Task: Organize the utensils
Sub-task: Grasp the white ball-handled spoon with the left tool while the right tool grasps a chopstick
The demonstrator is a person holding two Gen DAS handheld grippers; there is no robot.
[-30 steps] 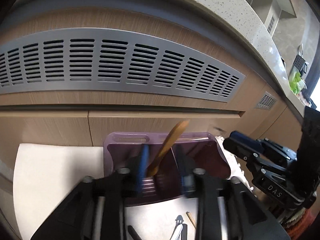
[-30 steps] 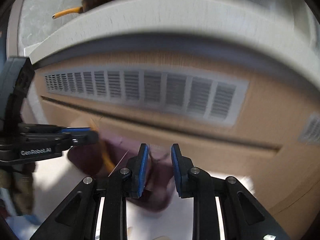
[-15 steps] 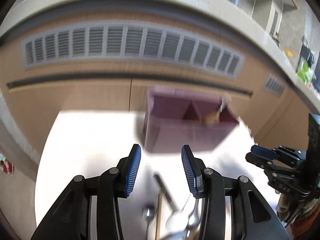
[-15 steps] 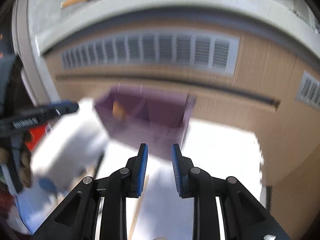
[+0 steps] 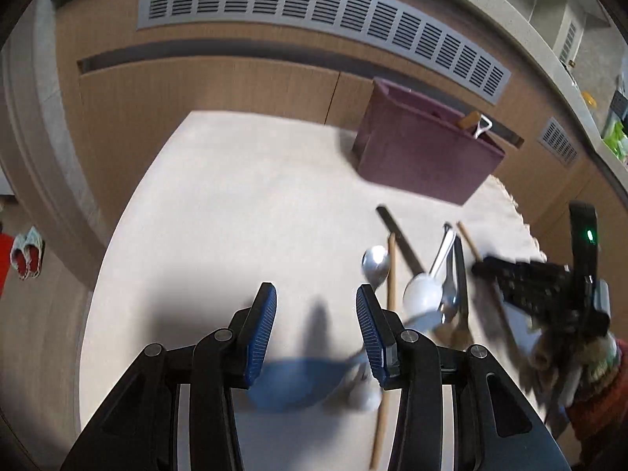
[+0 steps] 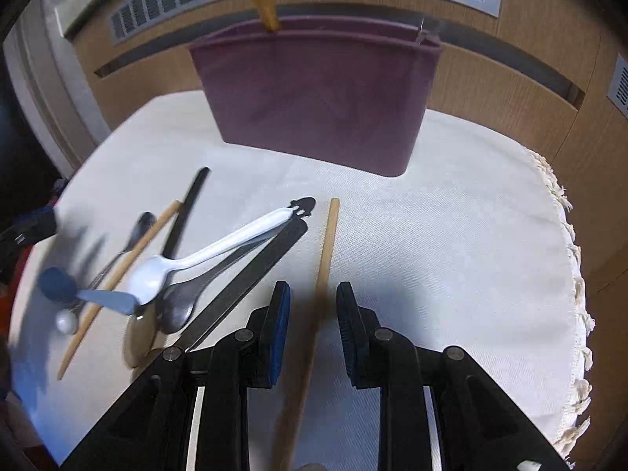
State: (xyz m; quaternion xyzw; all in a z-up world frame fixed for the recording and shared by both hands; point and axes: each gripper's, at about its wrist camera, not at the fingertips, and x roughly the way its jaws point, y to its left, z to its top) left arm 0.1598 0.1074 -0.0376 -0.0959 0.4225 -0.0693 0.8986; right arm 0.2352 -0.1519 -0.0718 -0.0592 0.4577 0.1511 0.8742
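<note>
A purple utensil caddy stands at the far side of a white cloth, with a wooden handle sticking out of it; it also shows in the left wrist view. Loose utensils lie on the cloth: a white plastic spoon, a metal spoon, black handles and wooden chopsticks. My right gripper is open, its fingers either side of one wooden chopstick, low over the cloth. My left gripper is open and empty above a blue spoon, left of the pile.
The white cloth has a fringed right edge. Wooden cabinet fronts with a grey vent grille rise just behind the caddy. The right gripper shows at the right of the left wrist view. Slippers lie on the floor at left.
Both grippers pulled back from the caddy and dropped toward the cloth. The left one released the wooden utensil into the caddy. The right now straddles a chopstick.
</note>
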